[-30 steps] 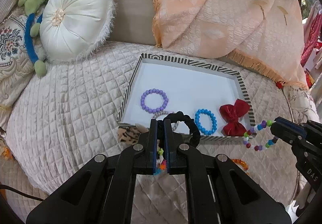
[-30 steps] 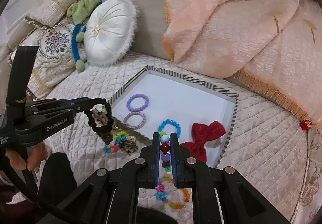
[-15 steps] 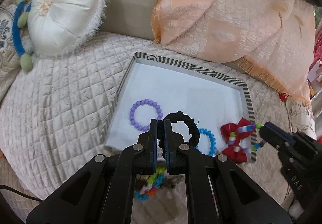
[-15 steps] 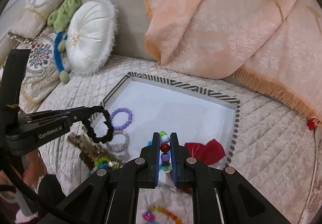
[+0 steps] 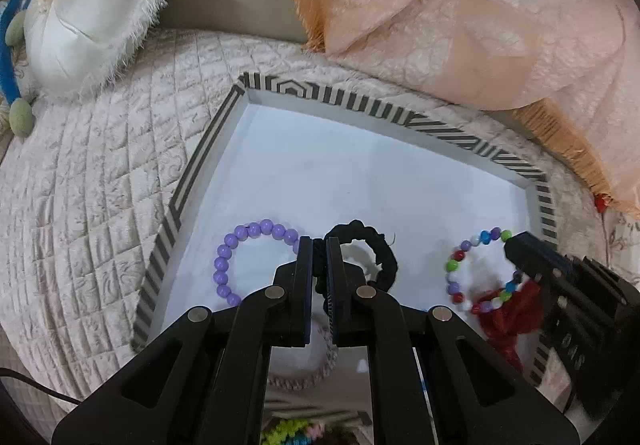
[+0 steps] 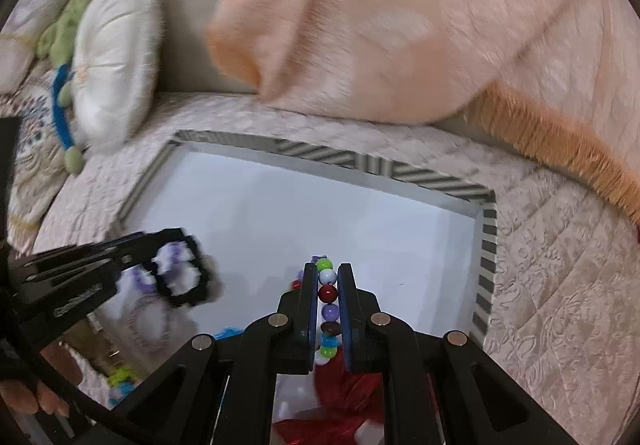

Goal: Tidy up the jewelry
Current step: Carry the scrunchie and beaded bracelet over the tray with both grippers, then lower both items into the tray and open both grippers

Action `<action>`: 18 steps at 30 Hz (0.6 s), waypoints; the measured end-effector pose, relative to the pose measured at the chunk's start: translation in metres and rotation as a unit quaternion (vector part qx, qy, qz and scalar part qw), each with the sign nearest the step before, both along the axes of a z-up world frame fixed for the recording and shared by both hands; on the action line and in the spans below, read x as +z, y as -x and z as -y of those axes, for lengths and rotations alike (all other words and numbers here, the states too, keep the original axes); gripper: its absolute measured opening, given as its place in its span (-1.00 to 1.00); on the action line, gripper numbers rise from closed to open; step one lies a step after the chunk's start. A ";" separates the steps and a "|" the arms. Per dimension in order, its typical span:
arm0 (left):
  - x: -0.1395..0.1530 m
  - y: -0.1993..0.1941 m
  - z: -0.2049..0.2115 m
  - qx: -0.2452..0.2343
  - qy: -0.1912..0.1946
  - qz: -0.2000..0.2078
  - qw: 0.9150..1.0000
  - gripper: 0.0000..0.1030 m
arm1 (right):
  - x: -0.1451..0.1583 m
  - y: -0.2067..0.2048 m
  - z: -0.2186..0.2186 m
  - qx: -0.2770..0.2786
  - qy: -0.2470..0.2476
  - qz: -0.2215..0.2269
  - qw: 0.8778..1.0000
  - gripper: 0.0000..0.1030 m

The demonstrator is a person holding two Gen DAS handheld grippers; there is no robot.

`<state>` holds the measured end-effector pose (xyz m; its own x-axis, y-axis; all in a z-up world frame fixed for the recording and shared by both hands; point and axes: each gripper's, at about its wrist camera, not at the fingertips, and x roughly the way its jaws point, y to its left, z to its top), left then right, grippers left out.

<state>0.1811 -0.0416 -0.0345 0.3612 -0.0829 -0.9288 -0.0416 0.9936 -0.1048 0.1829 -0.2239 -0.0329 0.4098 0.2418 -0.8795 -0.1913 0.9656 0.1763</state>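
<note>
- Your right wrist view is smeared: the left gripper point(image 6: 176, 269) and its black scrunchie point(image 6: 180, 277) are soft blurs there.
- The pink bracelet point(image 5: 304, 373) sits half behind your left gripper's body.
- The red bow point(image 5: 508, 321) is partly covered by the right gripper point(image 5: 520, 245).
- The colourful item point(image 5: 296, 433) is cut off at the bottom edge.

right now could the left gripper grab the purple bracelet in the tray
Probably not yet: the left gripper is shut on the black hair tie. The purple bracelet lies just left of it, uncovered, so after releasing it looks reachable.
</note>
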 end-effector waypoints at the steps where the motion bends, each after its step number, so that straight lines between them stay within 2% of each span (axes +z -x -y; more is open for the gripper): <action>1: -0.002 -0.001 0.000 0.000 -0.001 -0.001 1.000 -0.90 | -0.005 -0.003 0.003 -0.005 -0.001 -0.003 1.000 -0.83; 7: -0.015 -0.006 0.001 0.003 -0.004 -0.014 1.000 -0.88 | -0.020 -0.007 0.013 -0.025 -0.008 -0.021 0.999 -0.77; 8: -0.016 -0.006 0.001 0.003 -0.006 -0.014 1.000 -0.81 | -0.020 -0.006 0.014 -0.028 -0.010 -0.022 0.999 -0.69; 10: -0.016 -0.006 0.002 0.003 -0.012 -0.014 1.000 -0.49 | -0.015 0.002 0.017 -0.029 -0.025 -0.017 0.999 -0.62; 11: -0.013 -0.004 0.001 0.003 -0.010 -0.011 1.000 -0.23 | -0.012 0.006 0.018 -0.029 -0.029 -0.015 0.999 -0.62; 12: -0.012 -0.003 0.001 0.003 -0.008 -0.009 1.000 -0.16 | -0.007 0.012 0.018 -0.028 -0.031 -0.010 0.999 -0.61; 13: -0.008 0.000 0.001 0.003 -0.007 -0.005 1.000 -0.10 | -0.004 0.016 0.018 -0.027 -0.032 -0.007 0.999 -0.60; 18: 0.011 0.016 -0.002 -0.004 -0.007 0.012 1.000 -0.10 | 0.020 0.044 0.020 -0.025 -0.046 0.014 0.999 -0.58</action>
<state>0.1647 -0.0396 -0.0231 0.3822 -0.0726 -0.9212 -0.0317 0.9953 -0.0916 0.1390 -0.2441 -0.0129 0.4480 0.2999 -0.8422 -0.1493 0.9539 0.2602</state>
